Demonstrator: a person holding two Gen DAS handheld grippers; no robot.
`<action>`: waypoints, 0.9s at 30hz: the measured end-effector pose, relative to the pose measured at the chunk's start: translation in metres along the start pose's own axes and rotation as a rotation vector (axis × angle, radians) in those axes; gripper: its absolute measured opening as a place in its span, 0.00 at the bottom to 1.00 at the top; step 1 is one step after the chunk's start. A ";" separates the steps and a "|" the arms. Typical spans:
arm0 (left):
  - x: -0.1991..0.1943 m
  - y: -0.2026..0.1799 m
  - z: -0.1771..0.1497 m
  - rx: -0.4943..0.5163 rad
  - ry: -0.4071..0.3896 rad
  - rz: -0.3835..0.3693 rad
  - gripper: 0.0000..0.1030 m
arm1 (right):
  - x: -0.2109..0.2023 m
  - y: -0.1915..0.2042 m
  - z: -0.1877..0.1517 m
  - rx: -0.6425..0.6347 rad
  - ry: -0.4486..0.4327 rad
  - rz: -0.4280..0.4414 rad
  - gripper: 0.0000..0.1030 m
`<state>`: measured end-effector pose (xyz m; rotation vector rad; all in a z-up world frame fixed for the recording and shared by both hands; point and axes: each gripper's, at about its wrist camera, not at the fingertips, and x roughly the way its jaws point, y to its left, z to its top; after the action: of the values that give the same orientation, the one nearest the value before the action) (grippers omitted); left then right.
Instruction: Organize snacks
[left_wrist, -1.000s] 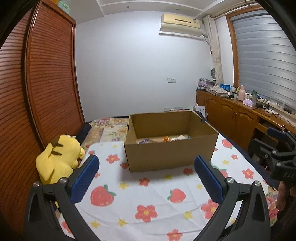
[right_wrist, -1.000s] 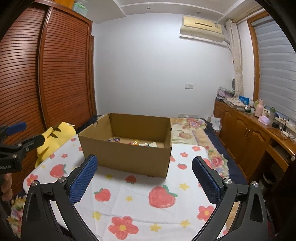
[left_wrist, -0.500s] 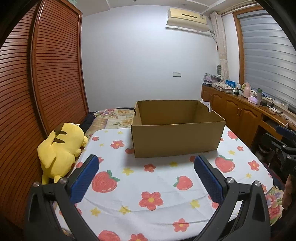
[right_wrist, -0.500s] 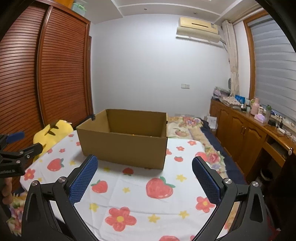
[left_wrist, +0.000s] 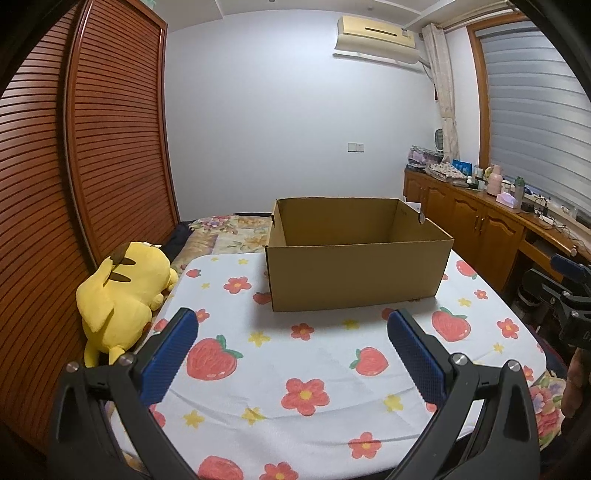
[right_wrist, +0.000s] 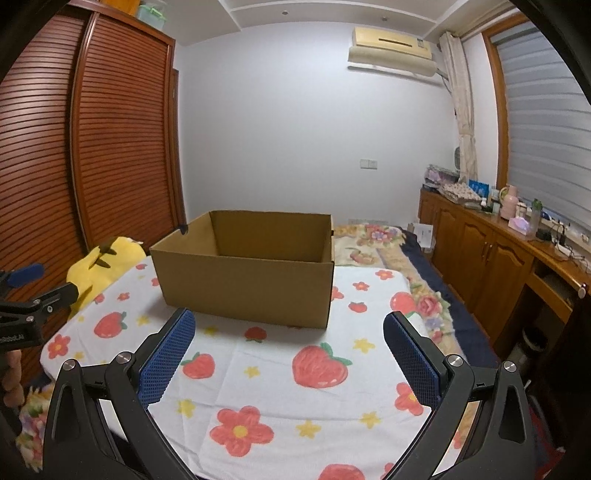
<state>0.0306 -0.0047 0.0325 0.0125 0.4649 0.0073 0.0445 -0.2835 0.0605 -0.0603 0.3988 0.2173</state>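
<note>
An open brown cardboard box (left_wrist: 354, 273) stands on the table with the strawberry-and-flower cloth (left_wrist: 306, 365); it also shows in the right wrist view (right_wrist: 243, 291). Its inside floor is hidden by the near wall, so no snacks are visible. My left gripper (left_wrist: 291, 325) is open and empty, low in front of the box. My right gripper (right_wrist: 288, 325) is open and empty, also in front of the box. Each gripper shows at the edge of the other's view: the right one (left_wrist: 569, 291), the left one (right_wrist: 26, 295).
A yellow plush toy (left_wrist: 122, 299) lies at the table's left edge against the slatted wooden wardrobe (left_wrist: 74, 184). A bed with a floral cover (right_wrist: 373, 240) is behind the table. Wooden cabinets (right_wrist: 480, 258) with bottles line the right wall.
Both grippers have dropped lower and pulled back from the box. The snacks seen inside the box earlier are now hidden behind its near wall.
</note>
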 end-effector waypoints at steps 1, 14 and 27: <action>0.000 0.000 0.000 0.000 -0.001 0.001 1.00 | 0.000 0.000 0.000 -0.001 -0.001 -0.001 1.00; -0.005 -0.002 0.002 0.003 -0.010 -0.004 1.00 | 0.000 0.000 0.000 -0.001 -0.001 -0.001 1.00; -0.008 -0.005 0.003 0.012 -0.027 -0.005 1.00 | -0.001 0.000 0.000 0.001 -0.002 -0.002 1.00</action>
<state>0.0245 -0.0095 0.0385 0.0228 0.4375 0.0000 0.0437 -0.2841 0.0611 -0.0592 0.3966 0.2152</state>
